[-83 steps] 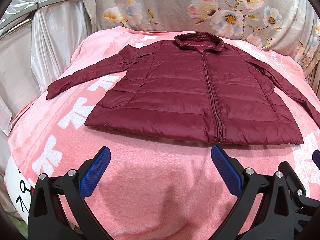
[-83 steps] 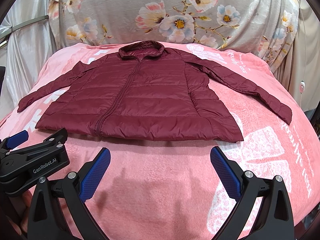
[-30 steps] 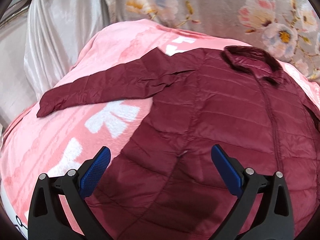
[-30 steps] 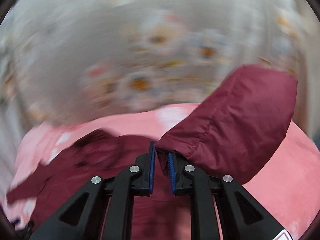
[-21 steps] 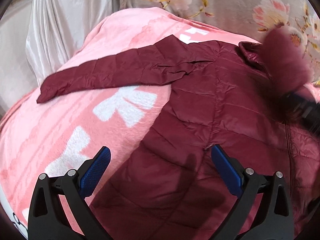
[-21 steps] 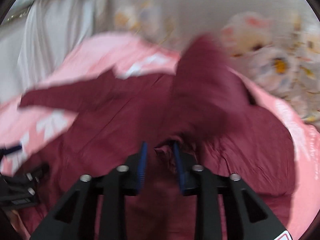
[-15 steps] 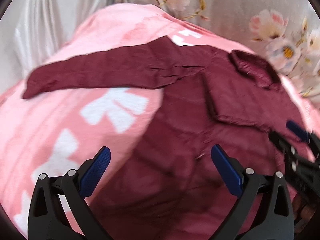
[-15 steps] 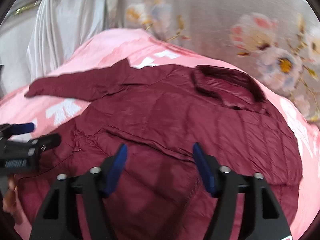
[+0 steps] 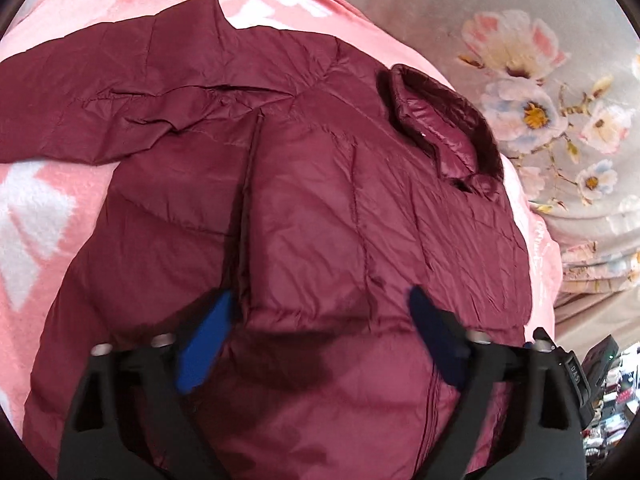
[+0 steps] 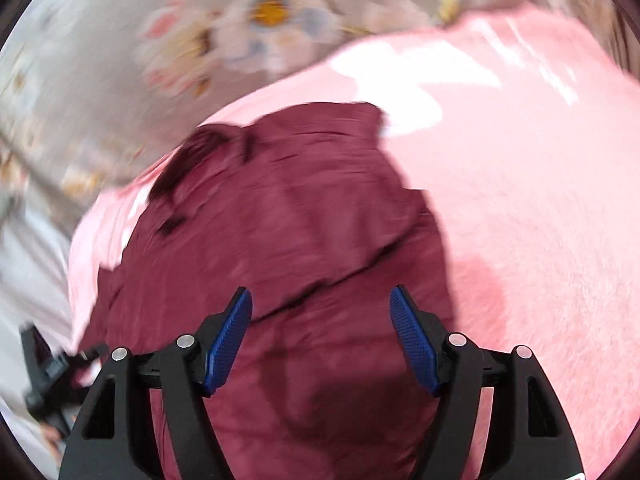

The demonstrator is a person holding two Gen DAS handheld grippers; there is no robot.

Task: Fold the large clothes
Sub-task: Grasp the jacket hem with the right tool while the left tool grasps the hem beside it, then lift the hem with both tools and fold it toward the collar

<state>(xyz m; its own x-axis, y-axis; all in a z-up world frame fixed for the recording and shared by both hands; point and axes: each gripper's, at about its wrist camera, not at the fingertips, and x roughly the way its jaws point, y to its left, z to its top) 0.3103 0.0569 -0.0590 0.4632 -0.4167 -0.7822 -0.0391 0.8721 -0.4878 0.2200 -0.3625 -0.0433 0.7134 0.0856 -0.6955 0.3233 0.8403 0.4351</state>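
Lying on the pink blanket (image 9: pixel 48 184), the maroon puffer jacket (image 9: pixel 360 240) has one sleeve folded across its chest, cuff edge near mid-body; the other sleeve (image 9: pixel 100 108) is stretched out flat toward the left of the left wrist view. Collar (image 9: pixel 444 136) points toward the floral cloth (image 9: pixel 520 92) behind. Left gripper (image 9: pixel 316 336) hovers over the folded sleeve, jaws closing, blue pads either side of the fabric but not pressing it. Right gripper (image 10: pixel 320 340) is released, jaws apart above the jacket's right edge, nothing pinched; this view is motion-blurred. Right gripper's body shows at lower right of the left view.
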